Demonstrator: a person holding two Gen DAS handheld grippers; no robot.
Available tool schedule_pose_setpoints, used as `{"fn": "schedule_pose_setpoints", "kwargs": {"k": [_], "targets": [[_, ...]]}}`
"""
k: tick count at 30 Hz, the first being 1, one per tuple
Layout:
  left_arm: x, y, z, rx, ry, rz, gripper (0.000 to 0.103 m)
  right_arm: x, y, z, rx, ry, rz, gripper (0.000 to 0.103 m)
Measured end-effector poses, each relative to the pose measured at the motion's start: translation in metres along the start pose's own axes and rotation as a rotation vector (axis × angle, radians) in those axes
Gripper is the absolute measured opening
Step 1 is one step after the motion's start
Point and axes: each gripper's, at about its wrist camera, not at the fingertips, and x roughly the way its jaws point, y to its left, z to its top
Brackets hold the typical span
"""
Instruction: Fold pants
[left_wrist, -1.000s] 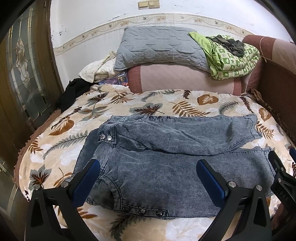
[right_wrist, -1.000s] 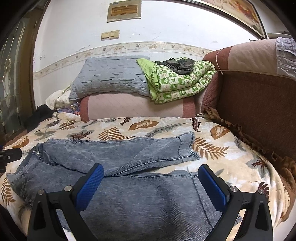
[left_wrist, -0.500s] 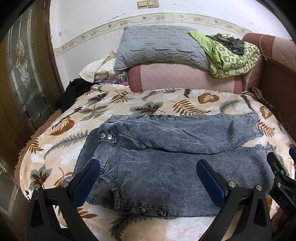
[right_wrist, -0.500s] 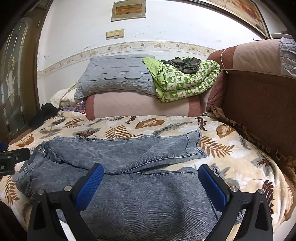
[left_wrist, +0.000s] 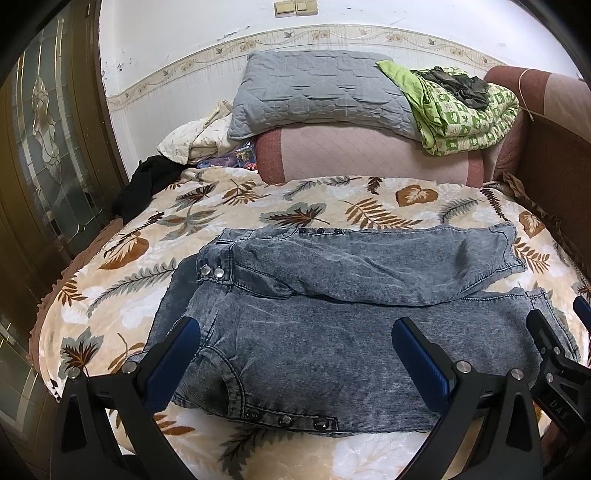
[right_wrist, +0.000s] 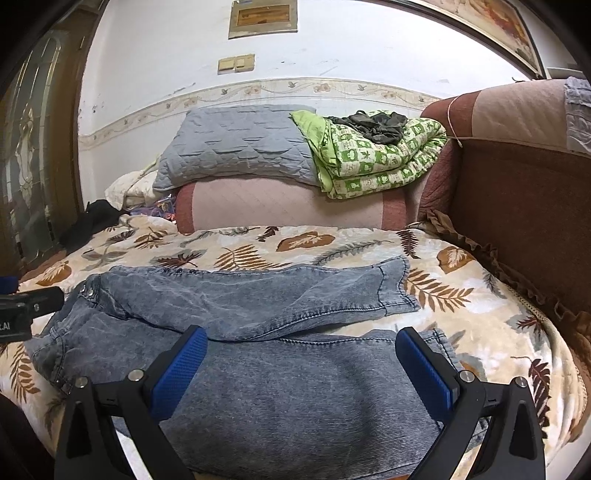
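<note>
Grey denim pants (left_wrist: 332, 332) lying flat across the leaf-patterned bed (left_wrist: 147, 236), with left gripper (left_wrist: 295, 350) and right gripper (right_wrist: 301, 362) above them, jaws wide and empty.

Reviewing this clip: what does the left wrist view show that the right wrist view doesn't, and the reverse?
Only the left wrist view shows the jeans' near-edge row of snaps and the right hand-held gripper at its right edge. Only the right wrist view shows the framed plaque on the wall, the sofa arm's top, and the left hand-held gripper at its left edge. Both show the jeans flat on the leaf-print cover, the grey pillow, the green blanket, and open jaws.
</note>
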Motion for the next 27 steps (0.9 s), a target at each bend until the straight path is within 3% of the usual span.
{"fn": "schedule_pose_setpoints", "kwargs": {"k": [27], "targets": [[0.0039,-0.0088,-0.0056,0.017,0.015,-0.006,0.103,0.0027,0.0026,-0.0019,-0.004,0.005,0.006,0.103]]}}
